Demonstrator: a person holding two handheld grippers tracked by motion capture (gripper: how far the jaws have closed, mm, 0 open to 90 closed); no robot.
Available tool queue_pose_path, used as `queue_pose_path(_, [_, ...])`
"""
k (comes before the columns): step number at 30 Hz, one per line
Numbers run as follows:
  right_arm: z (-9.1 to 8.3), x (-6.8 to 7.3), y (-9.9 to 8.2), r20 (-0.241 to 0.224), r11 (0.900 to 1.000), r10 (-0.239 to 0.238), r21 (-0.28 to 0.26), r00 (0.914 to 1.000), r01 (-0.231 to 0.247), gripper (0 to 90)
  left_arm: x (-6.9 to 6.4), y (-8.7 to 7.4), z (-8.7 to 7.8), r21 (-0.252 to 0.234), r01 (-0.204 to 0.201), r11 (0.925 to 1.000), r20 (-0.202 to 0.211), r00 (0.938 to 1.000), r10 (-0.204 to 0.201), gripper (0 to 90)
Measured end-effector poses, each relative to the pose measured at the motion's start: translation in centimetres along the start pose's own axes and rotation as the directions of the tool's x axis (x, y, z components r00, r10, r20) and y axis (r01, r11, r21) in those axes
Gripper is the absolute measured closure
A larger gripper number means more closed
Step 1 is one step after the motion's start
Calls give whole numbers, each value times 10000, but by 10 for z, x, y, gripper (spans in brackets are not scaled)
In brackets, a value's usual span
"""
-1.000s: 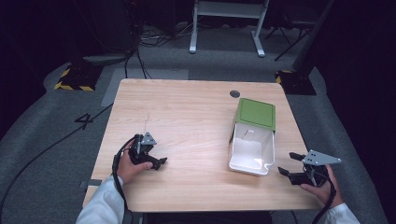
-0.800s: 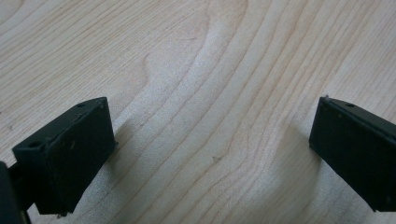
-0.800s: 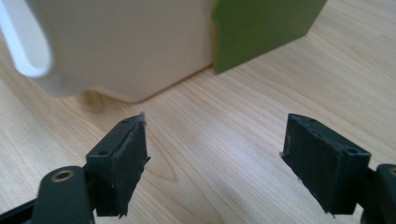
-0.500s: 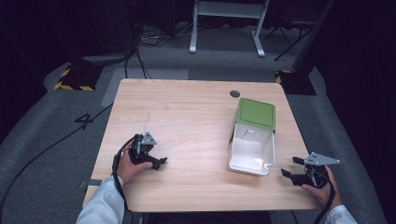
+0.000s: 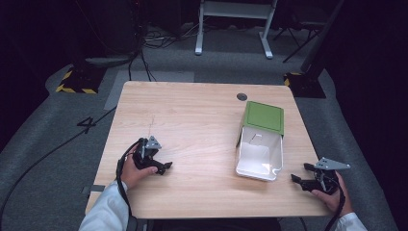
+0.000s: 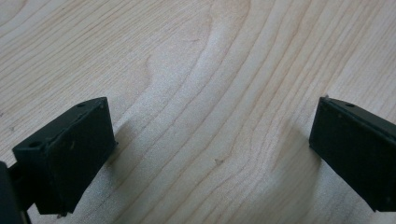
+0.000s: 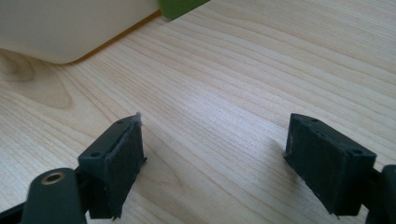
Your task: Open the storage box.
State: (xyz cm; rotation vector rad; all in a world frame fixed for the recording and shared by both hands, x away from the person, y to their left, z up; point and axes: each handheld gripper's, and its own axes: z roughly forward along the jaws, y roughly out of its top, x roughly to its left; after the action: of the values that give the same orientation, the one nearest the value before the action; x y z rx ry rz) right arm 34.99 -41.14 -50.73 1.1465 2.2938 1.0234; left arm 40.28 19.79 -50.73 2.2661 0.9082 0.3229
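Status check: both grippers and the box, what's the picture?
Left gripper open, nothing between its fingers, resting on the table. Right gripper open, just widened, nothing between its fingers, beside the box. Box open, green lid flipped back. Nothing in the way.

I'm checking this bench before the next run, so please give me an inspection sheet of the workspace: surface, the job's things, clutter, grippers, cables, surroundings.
Surface: light wooden table, bare wood under both grippers, a round grey cap near its far edge.
Job's things: white box with an open green lid, lying on the table's right half; inside looks empty.
Clutter: nothing seen.
Grippers: left gripper rests on the table, jaws open, nothing between them; right gripper at the table's right near corner, beside the box; its jaws have just been opening and are empty.
Cables: one trails from each gripper along the forearm; more lie on the floor.
Surroundings: grey carpet, a white frame beyond, yellow-black striped tape.
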Motion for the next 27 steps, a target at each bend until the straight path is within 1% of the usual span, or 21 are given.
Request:
queue_pose_path(18, [0,0,0,17,10000,41,-13,10000,-41,196,0,-1,-1,-2,-35,10000,-29,10000,35,2])
queue_pose_path(20, [0,0,0,22,10000,55,-21,10000,-55,197,-1,-1,-1,-13,17,10000,-21,10000,-17,2])
queue_pose_path(27, [0,0,0,82,10000,86,-20,9999,-86,197,0,-1,-1,-1,-56,10000,-14,10000,56,2])
